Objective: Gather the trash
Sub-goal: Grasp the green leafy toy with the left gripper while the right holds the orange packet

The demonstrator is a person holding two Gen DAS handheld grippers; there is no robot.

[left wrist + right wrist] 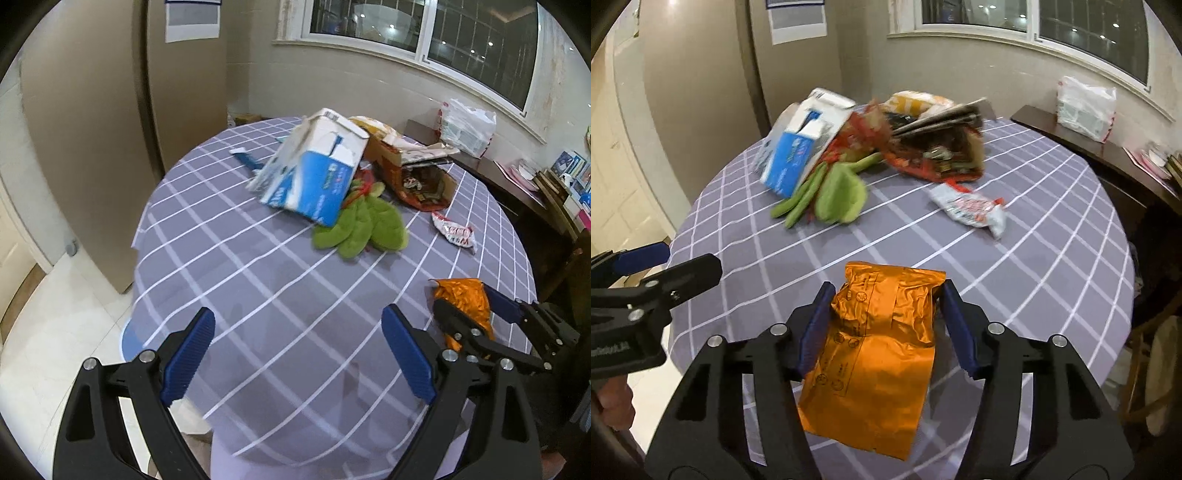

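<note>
Right wrist view: an orange bag [875, 354] is clamped between the blue pads [816, 325] of the right gripper [884, 325], one pad pressed on each side edge, the bag's crumpled top pointing away over the table [1052, 236]. The bag is held above the near edge of the checked cloth. Farther in, a white-and-red wrapper [971, 208] is seen lying flat toward the right side, apart from the rest. Near the far edge a heap is formed by a blue-and-white box [798, 147], a green plush [834, 192] just in front of it, and an open brown box [942, 147] filled with scraps to the right.

In the left wrist view, the left gripper [299, 354] is held with its fingers wide apart and nothing between them, over the near edge of the table [258, 295]. The orange bag [461, 299] and right gripper [480, 314] are seen just to its right.
</note>
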